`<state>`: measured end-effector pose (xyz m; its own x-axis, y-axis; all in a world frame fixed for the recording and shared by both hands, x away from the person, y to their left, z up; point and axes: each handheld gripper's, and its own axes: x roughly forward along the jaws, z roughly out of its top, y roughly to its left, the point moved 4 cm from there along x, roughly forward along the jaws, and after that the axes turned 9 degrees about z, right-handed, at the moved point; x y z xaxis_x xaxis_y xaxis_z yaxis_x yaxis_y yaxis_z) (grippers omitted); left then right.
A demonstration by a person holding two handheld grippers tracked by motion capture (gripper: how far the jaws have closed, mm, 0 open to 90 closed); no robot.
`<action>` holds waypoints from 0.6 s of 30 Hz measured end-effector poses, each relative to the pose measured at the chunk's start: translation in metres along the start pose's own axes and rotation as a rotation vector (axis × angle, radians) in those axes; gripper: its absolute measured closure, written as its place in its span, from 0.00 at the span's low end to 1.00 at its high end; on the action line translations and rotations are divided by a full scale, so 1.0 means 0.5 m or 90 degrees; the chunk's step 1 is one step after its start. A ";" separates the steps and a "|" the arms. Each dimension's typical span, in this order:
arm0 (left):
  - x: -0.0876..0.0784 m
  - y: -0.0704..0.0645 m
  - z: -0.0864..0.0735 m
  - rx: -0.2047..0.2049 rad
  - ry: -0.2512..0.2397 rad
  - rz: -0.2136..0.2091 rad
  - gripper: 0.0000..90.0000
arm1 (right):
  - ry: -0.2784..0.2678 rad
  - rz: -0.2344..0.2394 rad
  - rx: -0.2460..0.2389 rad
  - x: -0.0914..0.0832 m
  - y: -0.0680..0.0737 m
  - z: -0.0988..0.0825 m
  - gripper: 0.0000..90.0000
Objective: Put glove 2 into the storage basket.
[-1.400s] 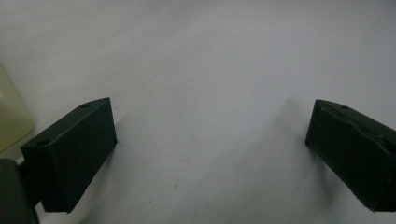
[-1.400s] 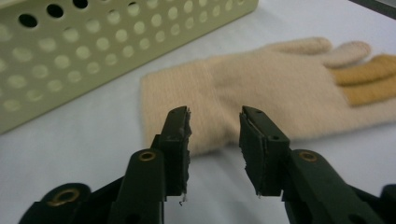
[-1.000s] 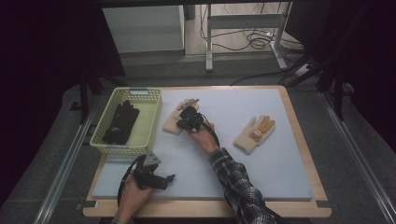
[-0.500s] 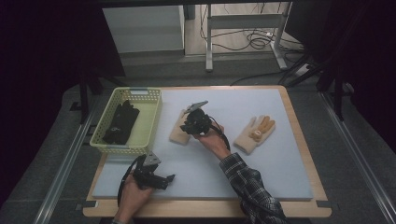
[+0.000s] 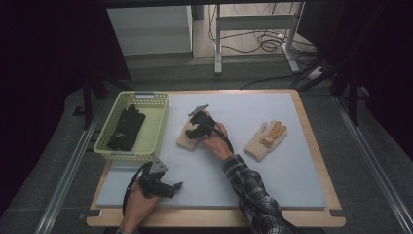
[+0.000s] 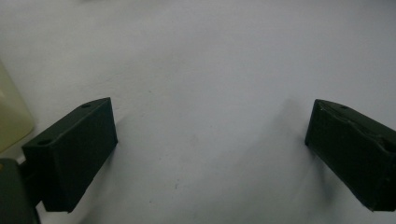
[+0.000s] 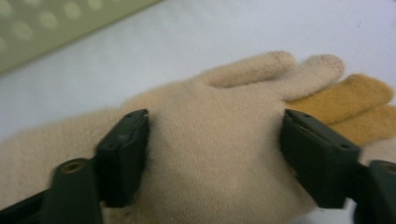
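Hovering over the cream glove (image 7: 205, 149) near the basket (image 5: 157, 127), right tongs (image 7: 212, 163) have just been opening; jaws straddle the glove, pads look loose on the knit. Left tongs (image 6: 210, 154) wide, empty, over bare surface (image 5: 272, 185). Risk: closing on a shallow pinch of fabric, so it slips before reaching the basket.

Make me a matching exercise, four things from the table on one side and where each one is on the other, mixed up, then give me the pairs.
1. black gloves
2. cream glove
3. second cream glove
4. left gripper

A. lying alone toward the table's right
B. inside the yellow-green basket
C. over bare mat at the near edge
D. between the right gripper jaws

Pairs: 1-B, 2-D, 3-A, 4-C
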<state>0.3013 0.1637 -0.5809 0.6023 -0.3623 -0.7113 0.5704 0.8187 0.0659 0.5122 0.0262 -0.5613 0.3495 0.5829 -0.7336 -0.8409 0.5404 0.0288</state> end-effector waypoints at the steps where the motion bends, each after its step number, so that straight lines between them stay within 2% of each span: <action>1: 0.000 0.000 0.000 0.000 0.000 0.000 0.02 | 0.003 0.001 0.000 -0.001 0.002 0.001 0.47; 2: 0.000 0.000 0.000 0.000 0.000 0.000 0.02 | 0.011 -0.008 -0.003 -0.004 0.004 0.003 0.55; 4: 0.000 0.000 0.000 0.000 0.000 0.000 0.02 | 0.014 -0.027 -0.017 -0.007 0.010 0.003 0.63; 7: 0.000 0.000 0.000 0.000 0.000 0.000 0.02 | 0.003 -0.039 -0.042 -0.015 0.017 -0.002 0.70; 10: 0.000 0.000 0.000 0.001 0.000 0.000 0.02 | -0.017 -0.025 -0.042 -0.040 0.017 0.000 0.80; 13: 0.000 0.000 0.000 0.000 0.000 0.000 0.02 | -0.048 -0.008 -0.042 -0.083 0.017 0.006 0.92; 18: 0.000 0.000 0.000 0.001 0.001 0.001 0.02 | -0.072 0.002 -0.056 -0.148 0.033 0.007 0.93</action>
<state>0.3013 0.1638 -0.5810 0.6024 -0.3607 -0.7121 0.5707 0.8183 0.0682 0.4742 -0.0058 -0.5041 0.3865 0.6522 -0.6521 -0.8735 0.4858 -0.0318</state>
